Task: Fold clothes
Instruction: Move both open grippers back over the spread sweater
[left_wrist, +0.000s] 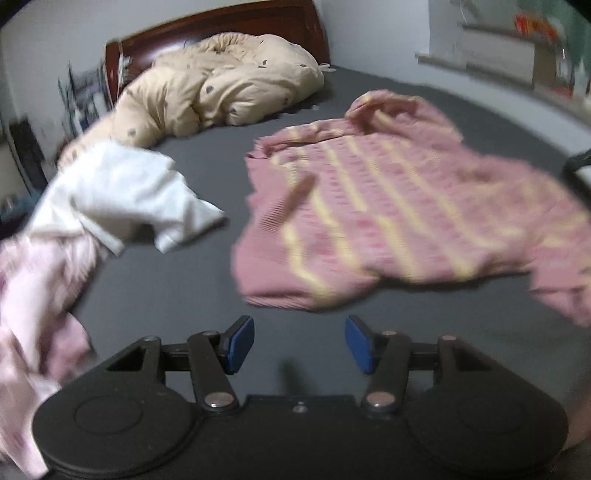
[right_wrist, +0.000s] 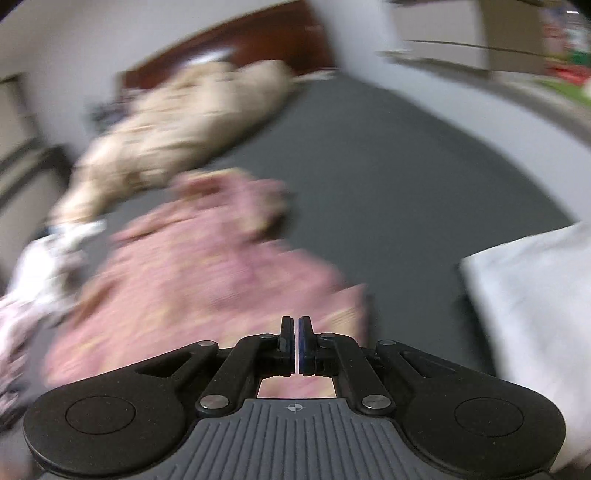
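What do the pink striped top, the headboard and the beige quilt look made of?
Pink striped top: looks like a knit, matte; ribbed hem band, soft drape. Blur leaves the fibre open.
Headboard: dark reddish wood or veneer, glossy; light glints along its curved edge.
Beige quilt: padded woven fabric, matte; puffy folds, small dark printed motifs.

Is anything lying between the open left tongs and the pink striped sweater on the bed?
Nothing visible does. Only bare dark sheet lies between the left tongs and the near hem of the pink striped sweater. The white garment sits off to the left, clear of that path.
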